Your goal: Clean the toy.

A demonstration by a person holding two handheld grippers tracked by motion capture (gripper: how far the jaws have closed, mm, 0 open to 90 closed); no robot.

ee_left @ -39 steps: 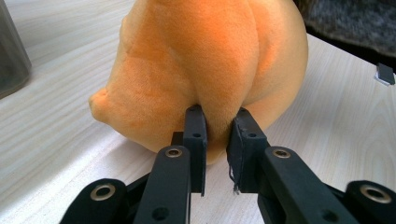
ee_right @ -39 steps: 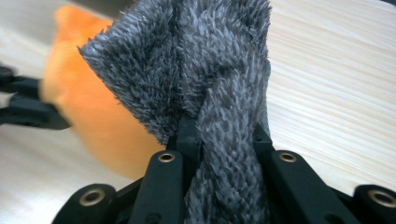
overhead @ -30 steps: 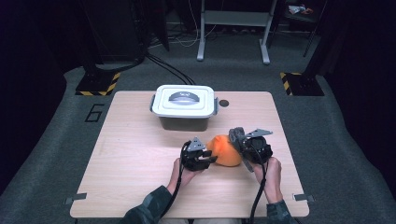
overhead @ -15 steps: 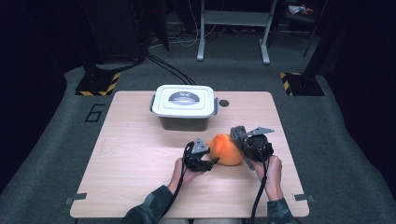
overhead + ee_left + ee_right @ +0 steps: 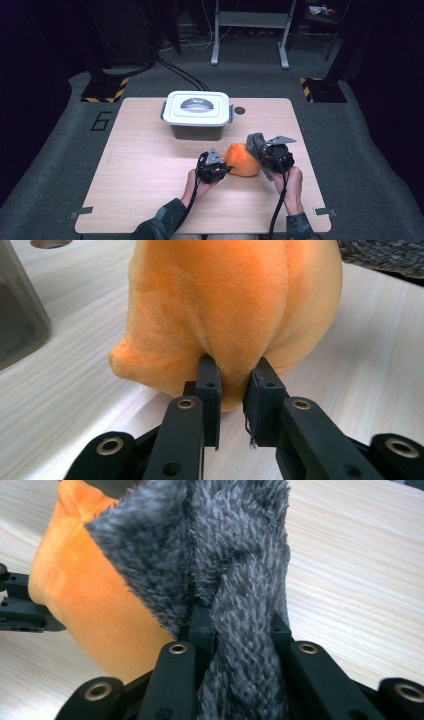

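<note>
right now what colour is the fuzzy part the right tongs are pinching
Dark grey, flecked lighter: the fuzzy part of the orange plush toy, best in the right gripper view.

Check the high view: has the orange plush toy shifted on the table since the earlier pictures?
No. The orange plush toy sits at the same spot below and right of the lidded box, between the left gripper and right gripper.

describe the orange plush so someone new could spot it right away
Start at the wooden table and its lidded grey box near the far edge. Nearer the person, between the two tools, lies the orange plush, the table's one bright soft thing, with a grey furry part at its right.
</note>
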